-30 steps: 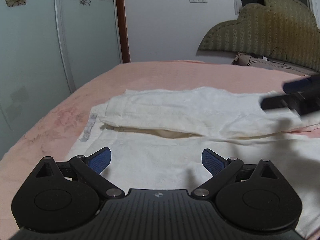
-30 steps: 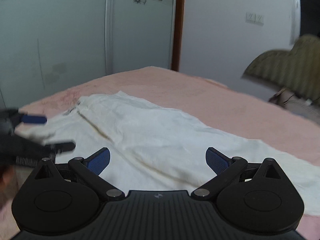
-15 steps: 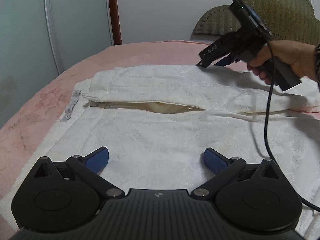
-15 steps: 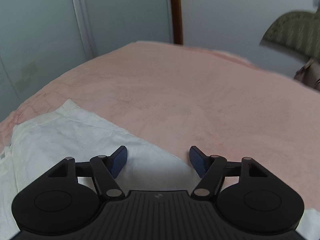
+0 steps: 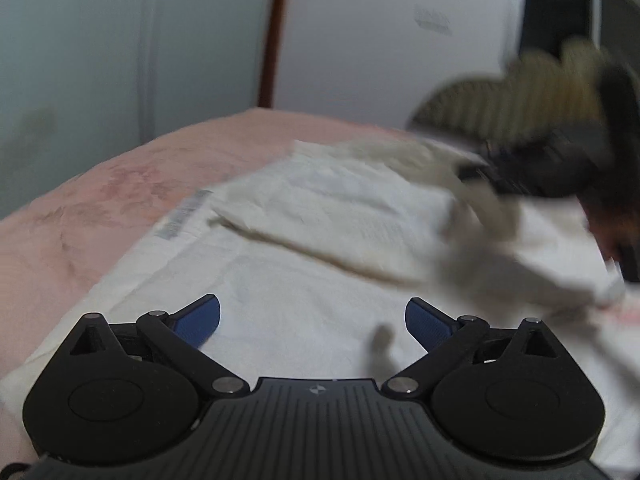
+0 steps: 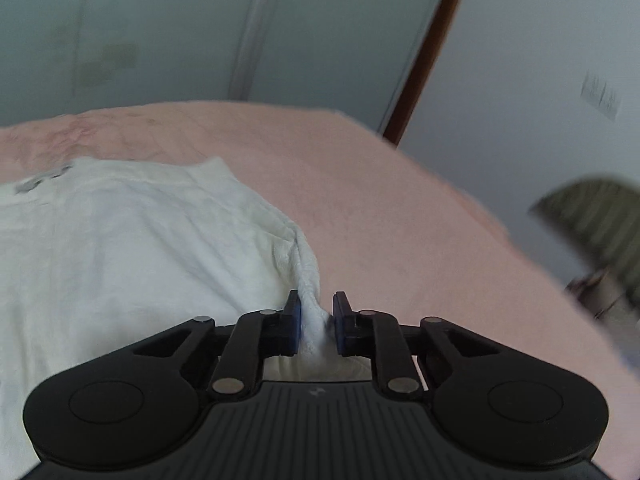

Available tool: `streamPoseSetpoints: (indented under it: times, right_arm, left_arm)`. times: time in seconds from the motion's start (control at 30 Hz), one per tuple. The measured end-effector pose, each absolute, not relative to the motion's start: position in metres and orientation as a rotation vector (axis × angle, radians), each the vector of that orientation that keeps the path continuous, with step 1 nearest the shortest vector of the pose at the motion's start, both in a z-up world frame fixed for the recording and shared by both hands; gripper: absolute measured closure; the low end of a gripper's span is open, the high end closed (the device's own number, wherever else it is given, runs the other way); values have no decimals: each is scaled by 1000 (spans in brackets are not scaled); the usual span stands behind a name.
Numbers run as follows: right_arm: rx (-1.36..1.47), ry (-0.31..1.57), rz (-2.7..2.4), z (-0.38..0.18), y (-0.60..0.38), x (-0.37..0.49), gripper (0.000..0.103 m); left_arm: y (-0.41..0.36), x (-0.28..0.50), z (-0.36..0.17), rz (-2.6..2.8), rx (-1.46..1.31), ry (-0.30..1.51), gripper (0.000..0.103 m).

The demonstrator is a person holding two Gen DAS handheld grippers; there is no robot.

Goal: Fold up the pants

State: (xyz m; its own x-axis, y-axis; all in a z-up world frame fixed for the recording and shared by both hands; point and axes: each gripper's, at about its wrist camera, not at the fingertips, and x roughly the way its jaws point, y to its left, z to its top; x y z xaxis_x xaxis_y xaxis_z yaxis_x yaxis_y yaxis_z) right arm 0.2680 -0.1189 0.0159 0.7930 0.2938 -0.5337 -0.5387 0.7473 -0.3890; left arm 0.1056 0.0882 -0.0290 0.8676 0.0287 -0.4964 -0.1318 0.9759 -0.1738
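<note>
Pinching a bunched edge of the white pants [image 6: 120, 248], the right gripper [image 6: 316, 322] has just been closing its jaws, cloth gathered between them. The left gripper [image 5: 312, 318] hovers with jaws spread over the pants, which lie flat on the pink bed [image 6: 400, 220]. That thin pinch could slip free when lifted, or drag the layers askew.

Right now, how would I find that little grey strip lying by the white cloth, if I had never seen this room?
Start at the pink bed and find the white pants spread across it. Follow their edge on the side towards the pale wardrobe doors, away from the headboard. The grey tag sticks out there onto the pink cover: a narrow, flat strip, the only grey thing against white and pink.
</note>
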Motion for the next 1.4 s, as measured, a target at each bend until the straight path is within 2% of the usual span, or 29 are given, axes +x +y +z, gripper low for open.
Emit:
streamPoseSetpoints:
  times: [0.1, 0.23, 0.43, 0.53, 0.63, 0.67, 0.7, 0.73, 0.77, 0.8, 0.83, 0.9, 1.07, 1.1, 1.17, 1.2, 1.23, 1.4]
  right_arm:
    - [-657, 364, 498, 36, -116, 192, 88]
    - [-767, 307, 554, 35, -109, 91, 89]
    - [-831, 302, 640, 1, -108, -5, 93]
    - [-786, 317, 620, -12, -105, -10, 93]
    - [-755, 298, 586, -10, -102, -6, 92]
    - [-763, 296, 573, -8, -105, -8, 91]
    - [-785, 293, 550, -5, -110, -11, 83]
    - [-816, 282, 516, -5, -116, -13, 72]
    - [-846, 271, 480, -3, -124, -15, 66]
    - [-870, 266, 447, -2, -134, -18, 48]
    - [-891, 275, 421, 0, -146, -18, 41]
    - [-939, 311, 373, 6, -163, -9, 41]
    - [-1082, 342, 348, 2, -184, 20, 42]
    - [-1097, 355, 349, -1, -184, 27, 42]
    - [-1082, 424, 367, -5, -179, 42, 59]
    - [-1070, 449, 360, -7, -179, 45, 83]
    - [-1071, 443, 342, -9, -178, 42, 94]
    - [-963, 436, 350, 7, -172, -4, 98]
  left_arm:
    - [119, 86, -16, 25, -412, 434, 2]
    - [142, 66, 0, -95, -615, 406, 2]
    - [135, 50, 10, -218, -658, 393, 0]
    - [127, 58, 2, -89, -620, 510, 1]
    - [131, 68, -9, -6, -638, 589, 13]
    - [134, 69, -13, 0, -657, 593, 24]
    - [137, 71, -15, 8, -676, 601, 35]
    - [140, 73, -18, 6, -692, 611, 38]
    - [141, 74, -20, -7, -707, 610, 47]
    - [144, 75, -23, -28, -719, 600, 59]
    - [143, 77, -23, -35, -714, 599, 66]
    - [141, 81, -27, -25, -669, 596, 79]
    - [128, 70, -25, -3, -578, 586, 87]
    - [129, 70, -25, -4, -571, 589, 88]
    - [132, 70, -23, -17, -567, 594, 89]
    - [137, 69, -22, -32, -570, 596, 90]
    - [142, 69, -21, -45, -575, 593, 90]
    - [160, 64, -11, -50, -501, 569, 90]
